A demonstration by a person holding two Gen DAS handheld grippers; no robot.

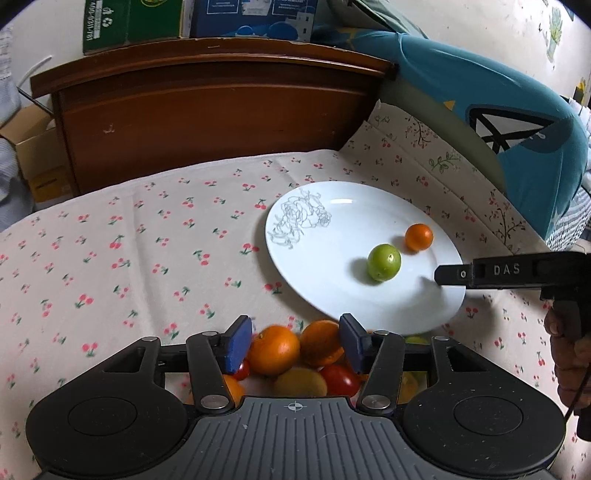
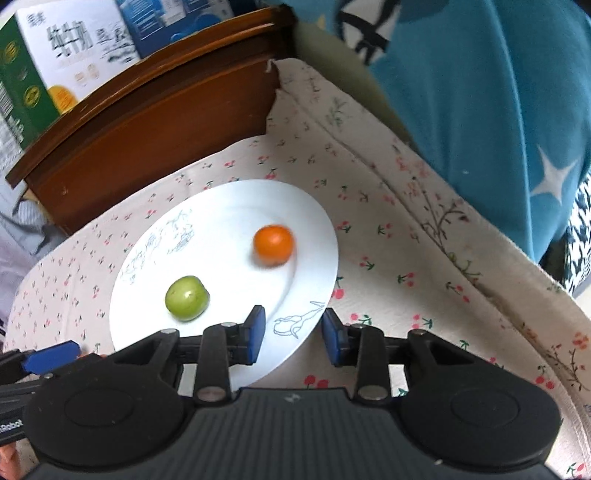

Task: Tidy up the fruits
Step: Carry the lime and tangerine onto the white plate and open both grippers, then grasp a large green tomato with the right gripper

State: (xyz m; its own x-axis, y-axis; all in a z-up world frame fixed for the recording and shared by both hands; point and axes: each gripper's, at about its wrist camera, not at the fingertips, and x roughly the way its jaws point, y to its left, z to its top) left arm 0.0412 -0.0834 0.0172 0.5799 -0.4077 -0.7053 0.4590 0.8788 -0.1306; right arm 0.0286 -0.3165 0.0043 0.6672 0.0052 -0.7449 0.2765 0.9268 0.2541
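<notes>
A white plate (image 1: 332, 236) (image 2: 229, 210) lies on the cherry-print cloth and holds a green fruit (image 1: 384, 262) (image 2: 186, 297) and a small orange fruit (image 1: 418, 236) (image 2: 273, 245). My left gripper (image 1: 295, 343) hangs open over a pile of fruit at the plate's near side. An orange (image 1: 273, 349) and a second orange (image 1: 319, 341) show between its blue pads, with a red tomato (image 1: 340, 380) and a yellow fruit (image 1: 299, 384) below. My right gripper (image 2: 293, 338) (image 1: 443, 275) is open and empty over the plate's near rim.
A brown wooden headboard (image 1: 207, 110) stands behind the cloth, with cardboard boxes (image 1: 133, 22) on top. A blue pillow (image 1: 498, 110) rises at the right. A person's hand (image 1: 569, 354) holds the right gripper's handle. A blue pad (image 2: 50, 356) of the left gripper shows at the lower left.
</notes>
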